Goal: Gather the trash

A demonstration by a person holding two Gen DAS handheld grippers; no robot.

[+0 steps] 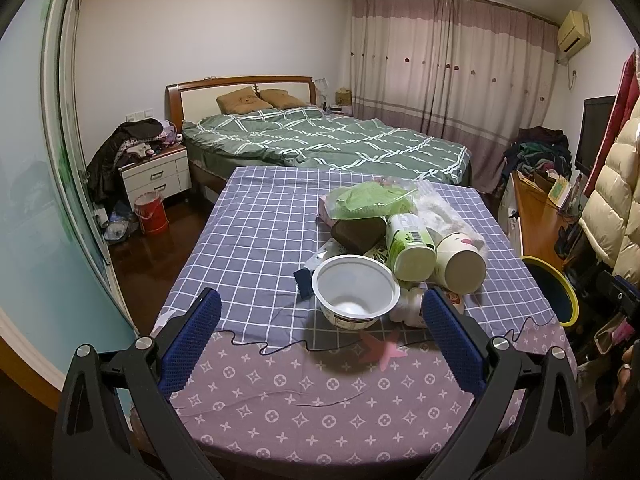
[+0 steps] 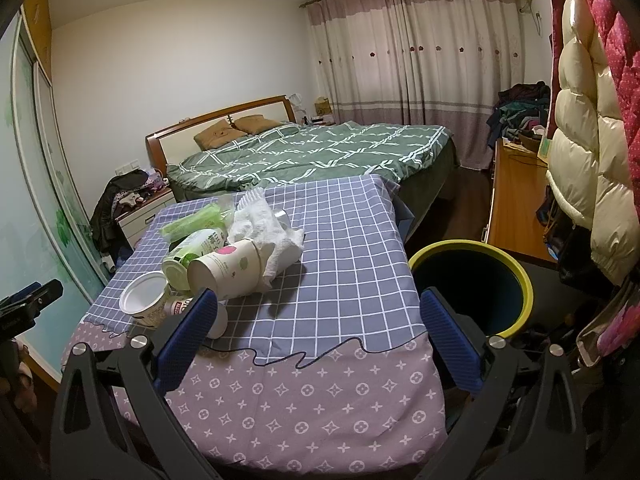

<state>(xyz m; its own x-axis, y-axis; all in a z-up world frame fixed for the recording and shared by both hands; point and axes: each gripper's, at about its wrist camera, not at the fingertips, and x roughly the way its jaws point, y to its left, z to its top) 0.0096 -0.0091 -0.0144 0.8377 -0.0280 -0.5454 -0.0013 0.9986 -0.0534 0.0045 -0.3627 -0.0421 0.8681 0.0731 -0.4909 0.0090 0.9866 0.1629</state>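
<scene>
A pile of trash lies on the cloth-covered table (image 1: 248, 236): a white plastic bowl (image 1: 354, 290), a green-white cup on its side (image 1: 410, 246), a paper cup on its side (image 1: 460, 266), a brown box (image 1: 358, 232), a green bag (image 1: 368, 200) and crumpled tissue (image 2: 268, 224). My left gripper (image 1: 320, 334) is open and empty, just short of the white bowl. My right gripper (image 2: 316, 336) is open and empty over the table's near edge, with the bowl (image 2: 144, 294) and paper cup (image 2: 226, 270) to its left. A yellow-rimmed dark bin (image 2: 472, 284) stands at the table's right.
A bed with a green quilt (image 1: 320, 140) lies beyond the table. A nightstand (image 1: 156, 172) and red bucket (image 1: 151, 212) stand at the left. A wooden desk (image 2: 516, 200) and hanging coats (image 2: 588, 128) are at the right.
</scene>
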